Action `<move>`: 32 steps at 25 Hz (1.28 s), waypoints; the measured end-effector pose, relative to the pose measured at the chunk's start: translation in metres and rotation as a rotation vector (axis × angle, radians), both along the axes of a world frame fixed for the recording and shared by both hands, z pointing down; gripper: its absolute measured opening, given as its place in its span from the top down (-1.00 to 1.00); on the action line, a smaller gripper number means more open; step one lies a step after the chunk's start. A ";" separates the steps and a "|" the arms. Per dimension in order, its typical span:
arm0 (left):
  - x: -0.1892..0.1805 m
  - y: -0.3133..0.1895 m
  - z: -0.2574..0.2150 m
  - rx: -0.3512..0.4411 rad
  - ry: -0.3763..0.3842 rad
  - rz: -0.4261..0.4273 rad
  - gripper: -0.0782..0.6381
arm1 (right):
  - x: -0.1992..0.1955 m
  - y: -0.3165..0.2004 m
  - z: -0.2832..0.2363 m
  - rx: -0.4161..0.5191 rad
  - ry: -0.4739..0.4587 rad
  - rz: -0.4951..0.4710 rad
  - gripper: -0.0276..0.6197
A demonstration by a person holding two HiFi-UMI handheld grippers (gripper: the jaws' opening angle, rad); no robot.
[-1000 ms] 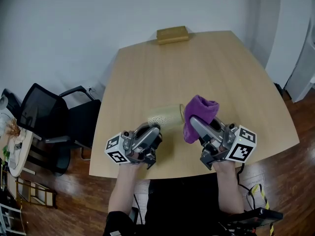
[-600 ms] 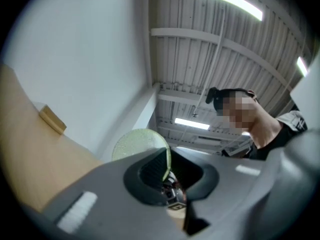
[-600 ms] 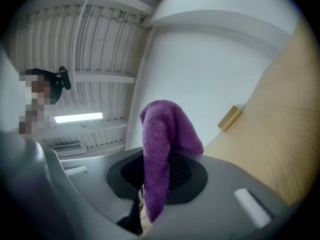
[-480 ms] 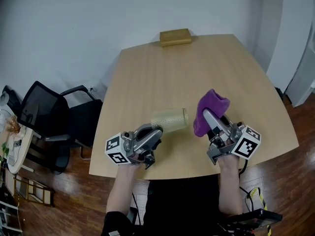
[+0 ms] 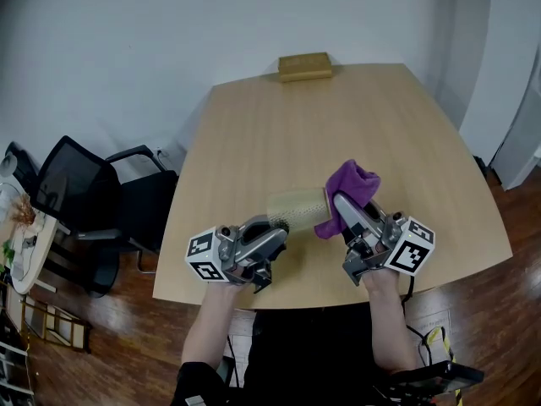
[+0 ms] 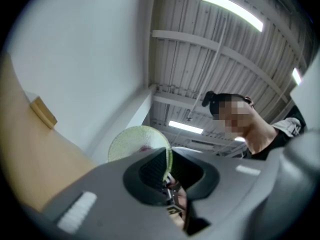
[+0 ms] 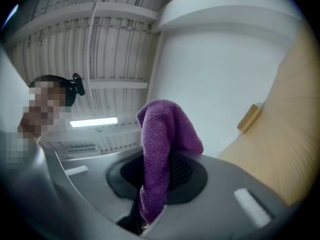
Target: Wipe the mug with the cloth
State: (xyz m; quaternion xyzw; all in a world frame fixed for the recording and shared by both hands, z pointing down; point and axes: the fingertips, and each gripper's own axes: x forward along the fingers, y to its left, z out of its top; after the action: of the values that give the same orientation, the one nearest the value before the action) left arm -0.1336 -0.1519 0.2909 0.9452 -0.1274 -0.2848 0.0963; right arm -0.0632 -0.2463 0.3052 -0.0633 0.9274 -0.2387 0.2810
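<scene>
Mug [image 5: 297, 204] on its side above worktop [image 5: 338, 108], edge pinched in left tool [image 5: 275, 229]. Right tool [image 5: 340, 206] clamped on purple cloth [image 5: 355, 183]. Cloth, apart from mug half second ago, now touches its right end; wiping contact likely resuming.

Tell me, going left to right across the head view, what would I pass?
black chair → left gripper → mug → purple cloth
</scene>
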 end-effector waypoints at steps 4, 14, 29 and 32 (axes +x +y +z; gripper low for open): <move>-0.007 -0.010 0.017 -0.037 -0.059 -0.062 0.66 | 0.007 -0.028 0.041 -0.141 0.078 0.060 0.74; -0.022 -0.046 0.040 -0.085 -0.317 -0.241 0.66 | 0.016 -0.031 0.037 -0.165 0.001 0.078 0.74; -0.023 -0.064 0.052 -0.027 -0.583 -0.352 0.66 | 0.002 -0.034 0.045 -0.215 0.020 0.040 0.74; -0.023 -0.071 0.054 -0.016 -0.653 -0.357 0.65 | 0.001 -0.033 0.047 -0.223 0.016 0.033 0.74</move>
State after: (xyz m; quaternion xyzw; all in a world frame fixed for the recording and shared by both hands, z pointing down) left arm -0.1567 -0.2230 0.3447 0.9484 -0.3163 0.0203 0.0069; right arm -0.0619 -0.2793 0.3518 -0.1112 0.8961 -0.3352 0.2689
